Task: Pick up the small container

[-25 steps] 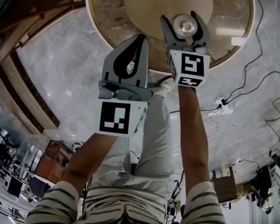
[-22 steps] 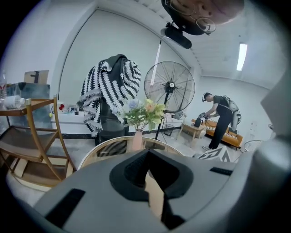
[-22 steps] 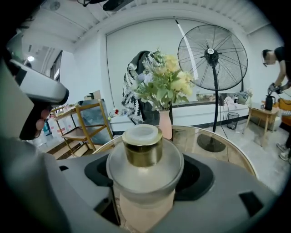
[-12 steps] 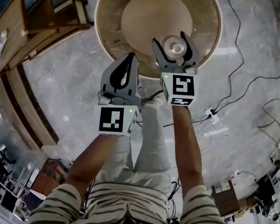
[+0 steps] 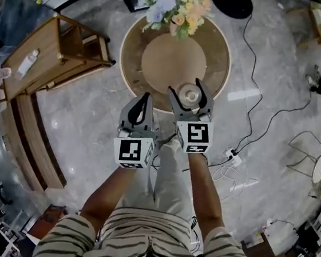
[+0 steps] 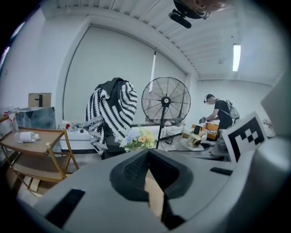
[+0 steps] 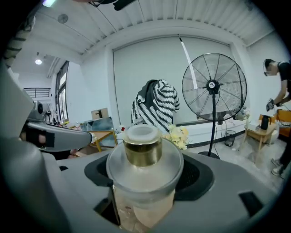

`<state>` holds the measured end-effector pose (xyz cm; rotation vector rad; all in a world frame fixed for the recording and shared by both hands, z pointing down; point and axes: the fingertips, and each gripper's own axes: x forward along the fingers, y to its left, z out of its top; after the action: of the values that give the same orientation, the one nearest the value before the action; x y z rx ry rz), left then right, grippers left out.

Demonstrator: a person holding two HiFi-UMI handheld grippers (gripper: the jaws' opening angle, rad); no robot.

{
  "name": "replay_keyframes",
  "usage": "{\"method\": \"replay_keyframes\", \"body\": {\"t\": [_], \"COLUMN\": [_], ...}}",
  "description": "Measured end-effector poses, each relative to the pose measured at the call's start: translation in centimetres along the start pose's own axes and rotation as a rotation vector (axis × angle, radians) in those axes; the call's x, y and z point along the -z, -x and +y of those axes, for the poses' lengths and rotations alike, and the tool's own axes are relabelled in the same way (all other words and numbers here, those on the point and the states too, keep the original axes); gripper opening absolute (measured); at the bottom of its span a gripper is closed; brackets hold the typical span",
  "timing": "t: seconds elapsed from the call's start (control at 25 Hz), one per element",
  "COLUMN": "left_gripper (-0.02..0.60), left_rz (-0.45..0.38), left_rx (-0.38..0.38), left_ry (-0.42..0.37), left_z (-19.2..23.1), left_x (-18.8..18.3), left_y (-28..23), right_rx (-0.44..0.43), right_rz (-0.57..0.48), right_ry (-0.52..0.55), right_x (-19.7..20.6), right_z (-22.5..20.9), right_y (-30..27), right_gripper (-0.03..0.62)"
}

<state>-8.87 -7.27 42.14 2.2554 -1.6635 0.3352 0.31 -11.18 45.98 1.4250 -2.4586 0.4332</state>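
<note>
The right gripper (image 7: 145, 172) has its two grey jaws pressed against the sides of a small clear container (image 7: 143, 157) with a gold-coloured collar and a pale round cap. The jaws stand only as far apart as the body of the small clear container is wide, and its broad shoulder and cap rise above their dark inner pads. From the head view the right gripper (image 5: 187, 89) holds the container (image 5: 190, 94) between its fingertips, over the near part of a round brown table (image 5: 130, 64); whether its base touches the tabletop cannot be told. Just to the left of those jaws, the left gripper (image 5: 145, 100) points at the table's near rim. Its own view shows the left gripper (image 6: 148, 175) with its jaws brought together, only a thin sliver of tan surface showing between them and nothing in their grasp. Straight beyond both pairs of jaws, at the table's far side, is a bunch of pale flowers (image 5: 182, 9) (image 6: 140, 140) (image 7: 178, 134). Behind the flowers hangs a black-and-white striped cloth (image 6: 113, 111) (image 7: 157, 107), with a standing fan (image 6: 166, 102) (image 7: 213, 86) to its right. Well to the left of the left jaws stands a wooden shelf unit (image 5: 47, 60) (image 6: 34, 150). Far off to the right, past the fan, a person (image 6: 220, 111) bends over a table.
</note>
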Motion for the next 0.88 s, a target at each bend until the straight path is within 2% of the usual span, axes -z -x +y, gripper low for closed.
{"method": "replay_keyframes", "body": {"t": [0.44, 0.6, 0.88], "left_gripper": [0.0, 0.0, 0.0], "left_rz": [-0.033, -0.064, -0.11], "left_rx": [0.02, 0.029, 0.063], "left_ry": [-0.021, -0.042, -0.075], "left_z": [-2.2, -3.0, -4.6], "left_x": [-6.2, -9.4, -14.0], "left_y": [5.5, 7.2, 10.7], "right_rx": [-0.006, -0.002, 0.015], "right_rz": [-0.063, -0.077, -0.137], "right_ry": [0.028, 0.056, 0.043], "right_x": [-8.0, -10.8, -16.6], "right_z": [2.1, 2.7, 4.2], "right_y": [7.8, 10.0, 13.7], "right_gripper": [0.35, 0.351, 0.351]}}
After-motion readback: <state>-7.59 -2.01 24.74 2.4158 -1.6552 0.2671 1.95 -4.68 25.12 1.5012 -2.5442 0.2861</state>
